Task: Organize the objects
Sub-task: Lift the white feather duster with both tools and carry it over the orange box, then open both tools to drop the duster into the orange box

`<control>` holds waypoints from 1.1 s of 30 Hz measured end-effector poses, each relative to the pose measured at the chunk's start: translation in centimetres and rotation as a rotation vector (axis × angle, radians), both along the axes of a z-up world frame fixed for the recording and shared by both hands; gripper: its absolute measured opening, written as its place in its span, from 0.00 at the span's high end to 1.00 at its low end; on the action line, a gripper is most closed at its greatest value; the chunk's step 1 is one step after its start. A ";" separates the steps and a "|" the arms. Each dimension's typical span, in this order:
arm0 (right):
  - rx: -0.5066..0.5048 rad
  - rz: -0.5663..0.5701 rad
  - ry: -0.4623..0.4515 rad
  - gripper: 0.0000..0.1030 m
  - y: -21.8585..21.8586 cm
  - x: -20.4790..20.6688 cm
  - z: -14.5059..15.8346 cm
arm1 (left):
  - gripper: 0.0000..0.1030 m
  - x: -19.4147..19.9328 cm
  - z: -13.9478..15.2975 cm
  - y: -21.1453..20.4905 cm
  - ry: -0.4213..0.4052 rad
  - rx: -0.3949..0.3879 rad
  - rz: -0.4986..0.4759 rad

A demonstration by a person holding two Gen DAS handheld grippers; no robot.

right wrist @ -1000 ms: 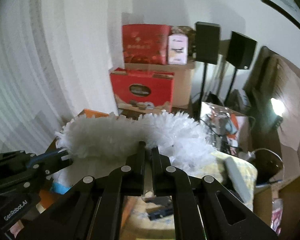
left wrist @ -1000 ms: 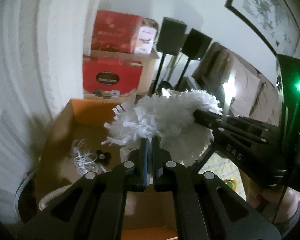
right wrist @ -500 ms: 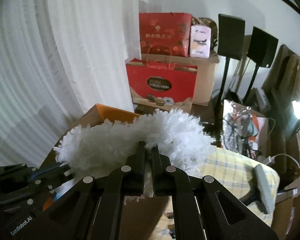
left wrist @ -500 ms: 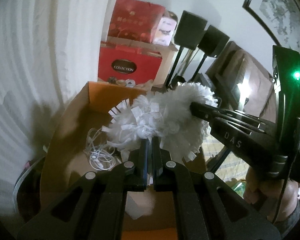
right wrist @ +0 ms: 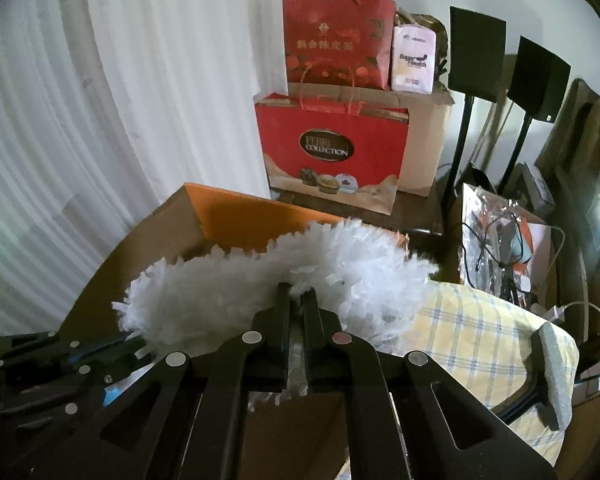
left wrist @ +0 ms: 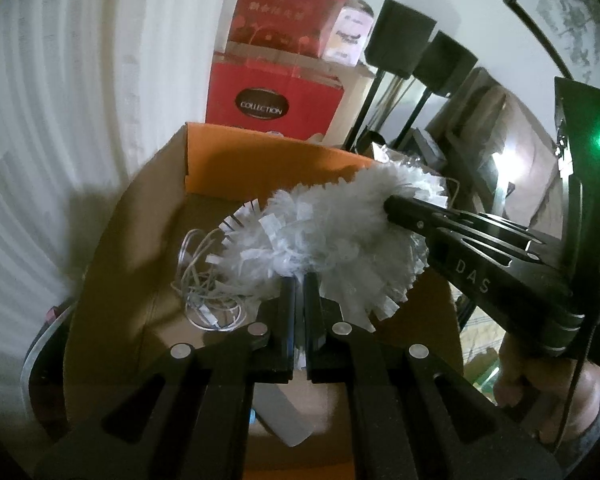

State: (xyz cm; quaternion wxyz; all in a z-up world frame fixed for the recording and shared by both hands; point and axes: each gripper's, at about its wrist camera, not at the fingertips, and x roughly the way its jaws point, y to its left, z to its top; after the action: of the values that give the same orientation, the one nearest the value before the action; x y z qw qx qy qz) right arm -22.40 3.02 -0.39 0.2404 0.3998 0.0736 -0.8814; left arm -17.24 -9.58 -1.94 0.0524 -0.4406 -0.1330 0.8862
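Observation:
A fluffy white duster head [left wrist: 332, 236] hangs over an open cardboard box [left wrist: 116, 264] with an orange flap. My left gripper [left wrist: 299, 280] is shut on its near edge. My right gripper [left wrist: 392, 202] comes in from the right and is shut on its far end. In the right wrist view the duster head [right wrist: 260, 284] spreads across the middle, my right gripper [right wrist: 298, 292] is shut on it, and the left gripper [right wrist: 136, 344] holds its left end above the box [right wrist: 156, 232].
White tangled cables [left wrist: 208, 280] and a pale flat object [left wrist: 280, 412] lie in the box. Red gift bags [right wrist: 332, 152] on a carton and two black speakers [right wrist: 476, 52] stand behind. A checked cushion [right wrist: 484, 332] lies right. White curtain [right wrist: 80, 100] on the left.
Both grippers have carried the duster head down and forward toward the box opening. The box and the cables in it look larger and closer. Both grips are unchanged.

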 end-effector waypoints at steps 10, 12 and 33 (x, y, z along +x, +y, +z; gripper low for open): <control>0.054 -0.023 -0.020 0.71 -0.1 -0.4 -1.6 | 0.66 0.0 -0.9 0.4 -0.024 -0.019 -0.005; 0.043 -0.028 -0.009 0.63 0.2 -0.2 -1.3 | 0.50 0.2 -0.4 0.3 -0.007 -0.013 0.001; 0.034 -0.117 0.089 0.15 8.2 4.9 4.9 | 0.00 3.8 4.3 2.9 0.109 -0.015 -0.067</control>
State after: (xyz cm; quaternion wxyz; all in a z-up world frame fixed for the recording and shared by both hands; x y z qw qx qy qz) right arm -17.49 11.21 4.54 0.1779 0.3681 0.0757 -0.9095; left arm -13.39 -6.68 2.39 0.0857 -0.3961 -0.1083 0.9077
